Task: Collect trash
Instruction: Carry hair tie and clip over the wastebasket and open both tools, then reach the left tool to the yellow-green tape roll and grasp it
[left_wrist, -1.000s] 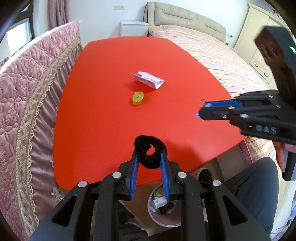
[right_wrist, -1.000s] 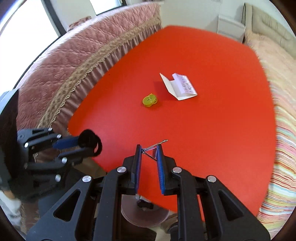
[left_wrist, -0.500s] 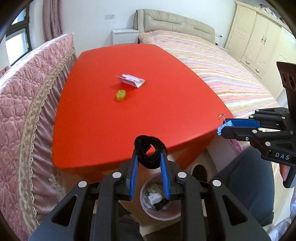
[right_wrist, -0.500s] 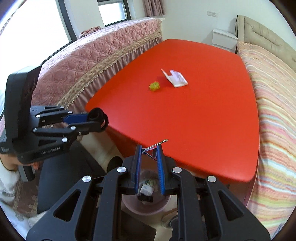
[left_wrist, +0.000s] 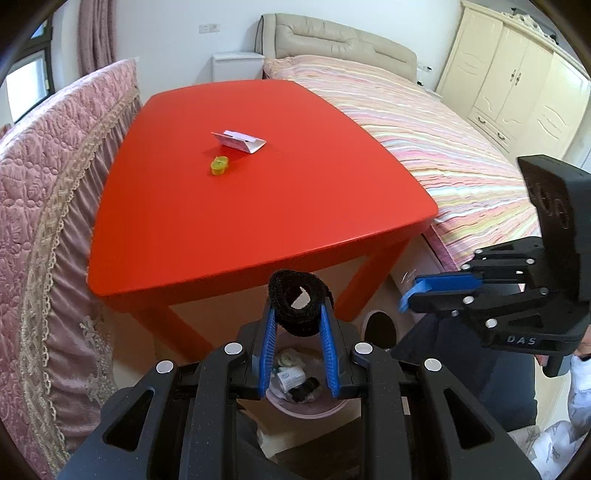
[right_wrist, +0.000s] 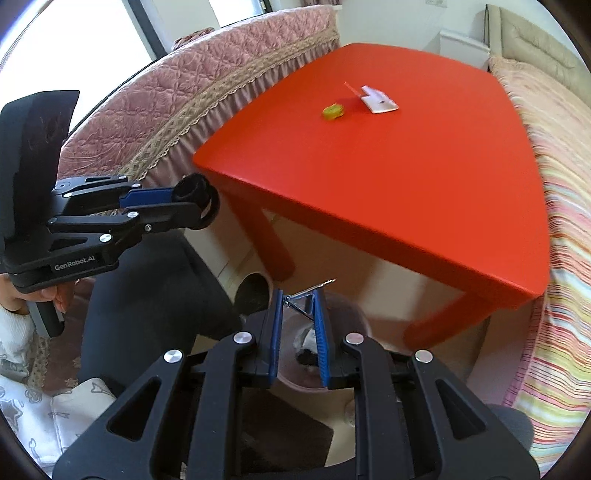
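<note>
My left gripper (left_wrist: 298, 312) is shut on a black fuzzy strap loop (left_wrist: 291, 295) and holds it above a pink trash bin (left_wrist: 306, 402) on the floor in front of the red table (left_wrist: 240, 199). My right gripper (right_wrist: 298, 299) is shut on a small metal binder clip (right_wrist: 303, 301), also above the bin (right_wrist: 295, 380). The bin holds several scraps. A yellow tape roll (left_wrist: 219, 164) and a folded white paper (left_wrist: 242, 141) lie on the table. The right gripper also shows in the left wrist view (left_wrist: 406, 299), the left one in the right wrist view (right_wrist: 199, 203).
A pink quilted sofa (left_wrist: 44, 206) runs along the table's left side. A bed with a striped cover (left_wrist: 424, 129) lies to the right. The person's dark-trousered legs (right_wrist: 147, 288) are beside the bin. A cream wardrobe (left_wrist: 517, 92) stands at the far right.
Both grippers have pulled back from over the table and down toward the floor bin, each still holding its item. The table's front edge and legs now show.
</note>
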